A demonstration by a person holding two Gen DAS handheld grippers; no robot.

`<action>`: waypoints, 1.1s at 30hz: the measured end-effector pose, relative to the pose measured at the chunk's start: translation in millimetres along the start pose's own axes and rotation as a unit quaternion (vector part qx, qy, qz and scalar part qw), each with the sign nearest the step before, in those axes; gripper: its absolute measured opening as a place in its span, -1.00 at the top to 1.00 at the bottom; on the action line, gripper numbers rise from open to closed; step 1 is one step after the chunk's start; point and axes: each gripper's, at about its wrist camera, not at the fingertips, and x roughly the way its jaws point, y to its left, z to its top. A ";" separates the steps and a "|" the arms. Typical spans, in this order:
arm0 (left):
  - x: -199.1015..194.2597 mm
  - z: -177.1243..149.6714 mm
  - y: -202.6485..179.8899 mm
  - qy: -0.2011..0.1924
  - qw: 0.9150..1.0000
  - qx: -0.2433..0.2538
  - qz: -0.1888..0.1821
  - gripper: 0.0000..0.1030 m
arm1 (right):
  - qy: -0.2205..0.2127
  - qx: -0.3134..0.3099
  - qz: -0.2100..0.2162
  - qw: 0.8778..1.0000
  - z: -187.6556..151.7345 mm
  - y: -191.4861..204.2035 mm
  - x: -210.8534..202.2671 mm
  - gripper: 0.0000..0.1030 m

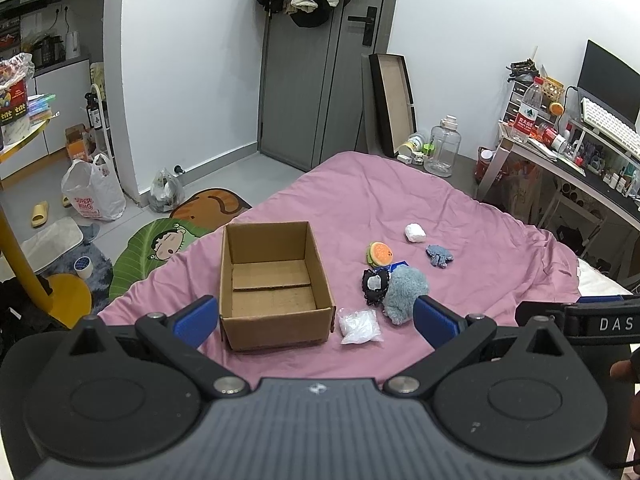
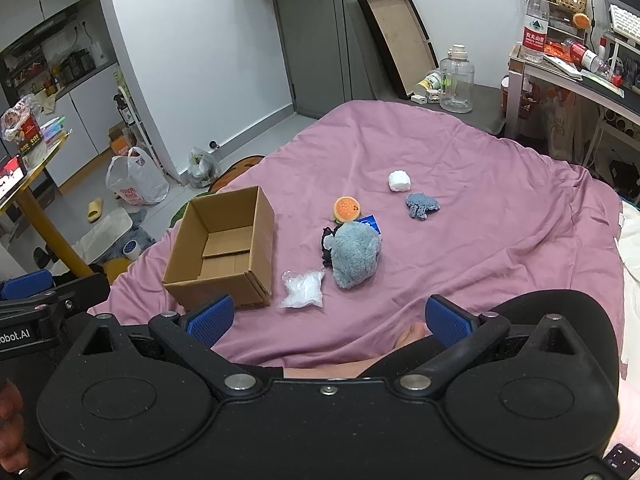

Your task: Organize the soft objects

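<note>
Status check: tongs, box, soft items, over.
Left tongs and right tongs open, empty. Cardboard box empty. Fluffy grey plush and clear bag nearest. Nothing blocking.

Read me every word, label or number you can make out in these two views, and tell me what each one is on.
"DAS", cut off by the frame edge: right gripper.
"obot.AI", cut off at the start: left gripper.
"SUPER", red print with blurred lines under it: white plastic bag on the floor.
Water bottle: red label with Chinese characters, too small to read.
Red tub: yellow characters, blurred.
</note>
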 end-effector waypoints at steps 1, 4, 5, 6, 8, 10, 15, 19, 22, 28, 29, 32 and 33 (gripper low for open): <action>-0.1 -0.1 0.0 0.000 1.000 0.000 0.000 -1.00 | 0.000 0.000 -0.001 1.000 0.7 0.1 0.4 -1.00; 1.2 0.0 -1.5 0.002 1.000 0.002 -0.001 -1.00 | 0.001 0.000 0.000 1.000 0.4 0.3 1.2 -1.00; 1.8 -0.1 -1.4 0.003 1.000 0.003 -0.001 -1.00 | 0.003 0.000 0.000 1.000 1.2 0.6 2.4 -1.00; 2.7 0.3 -2.1 0.004 1.000 0.004 -0.003 -1.00 | 0.004 0.000 0.000 1.000 1.9 0.9 3.3 -1.00; 5.2 2.2 -2.8 0.006 1.000 0.004 -0.004 -1.00 | 0.006 0.000 0.000 1.000 3.9 0.7 5.9 -1.00; 6.7 2.8 -3.0 0.007 1.000 0.003 -0.003 -1.00 | 0.009 0.000 0.001 1.000 5.9 0.3 8.6 -1.00; 18.1 9.8 -4.2 0.014 1.000 0.001 -0.005 -1.00 | 0.016 0.005 0.001 1.000 13.9 -2.8 19.1 -1.00; 28.7 15.6 -5.3 0.019 1.000 -0.001 -0.006 -1.00 | 0.022 0.009 0.002 1.000 19.5 -6.0 28.7 -1.00; 39.0 20.2 -7.4 0.026 1.000 -0.002 -0.007 -1.00 | 0.030 0.018 0.007 0.999 23.2 -11.2 37.2 -1.00; 65.2 26.7 -13.2 0.042 0.999 -0.006 -0.011 -0.99 | 0.038 0.058 0.026 0.997 32.5 -31.4 58.0 -1.00; 69.1 28.2 -14.1 0.044 0.999 -0.006 -0.011 -0.99 | 0.039 0.065 0.029 0.997 34.4 -34.6 62.3 -1.00; 82.6 32.6 -16.6 0.049 0.999 -0.007 -0.012 -0.99 | 0.040 0.080 0.031 0.996 39.0 -44.6 75.3 -1.00; 87.3 34.2 -17.2 0.051 0.999 -0.008 -0.013 -0.99 | 0.040 0.086 0.032 0.995 40.3 -48.0 79.2 -0.99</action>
